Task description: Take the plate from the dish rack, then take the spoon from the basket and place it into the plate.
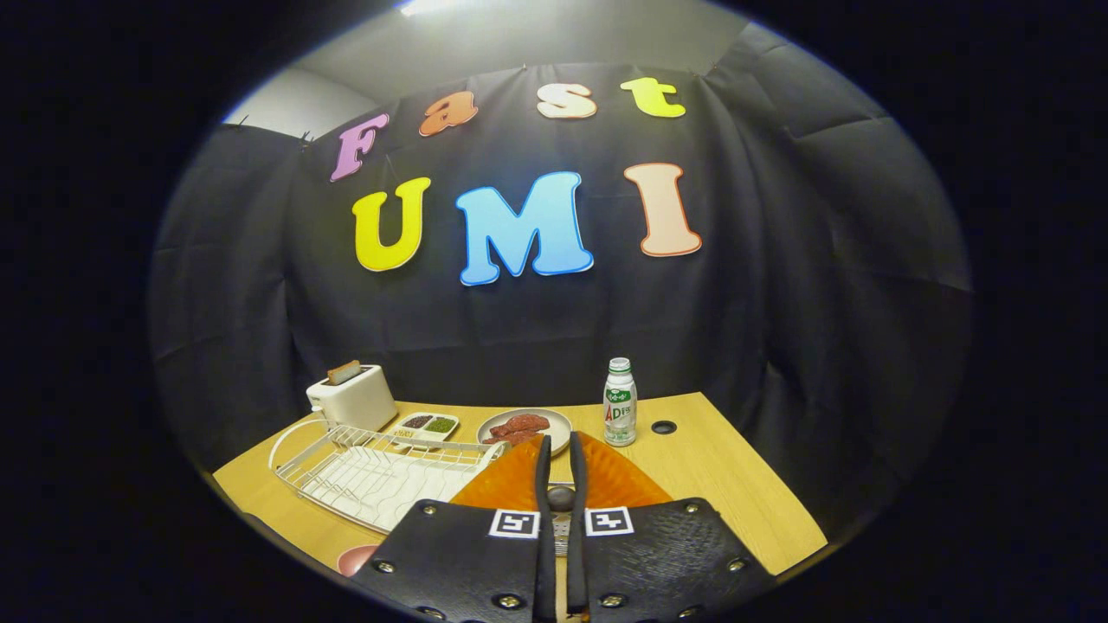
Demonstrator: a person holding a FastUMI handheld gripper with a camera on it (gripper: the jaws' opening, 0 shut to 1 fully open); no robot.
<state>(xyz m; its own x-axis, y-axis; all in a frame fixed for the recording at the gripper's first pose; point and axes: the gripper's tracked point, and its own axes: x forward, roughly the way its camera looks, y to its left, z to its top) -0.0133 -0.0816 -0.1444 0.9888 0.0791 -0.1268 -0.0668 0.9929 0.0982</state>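
Observation:
The orange plate [623,480] lies on the wooden table [727,484], right under and just ahead of my fingers. My gripper [561,441] hovers over it with its two fingers nearly together. A slim grey thing with a rounded end, which looks like the spoon [561,498], is pinched in the narrow gap between them. Most of the spoon is hidden by the fingers. The white wire dish rack [372,476] stands to the left of the plate with no dishes in it.
Beyond the rack are a white toaster [353,398] and a small tray of seasonings [426,425]. A grey plate of meat [524,427] and a drink bottle [620,402] sit beyond the fingers. A pink object [357,558] peeks out near the table's front edge.

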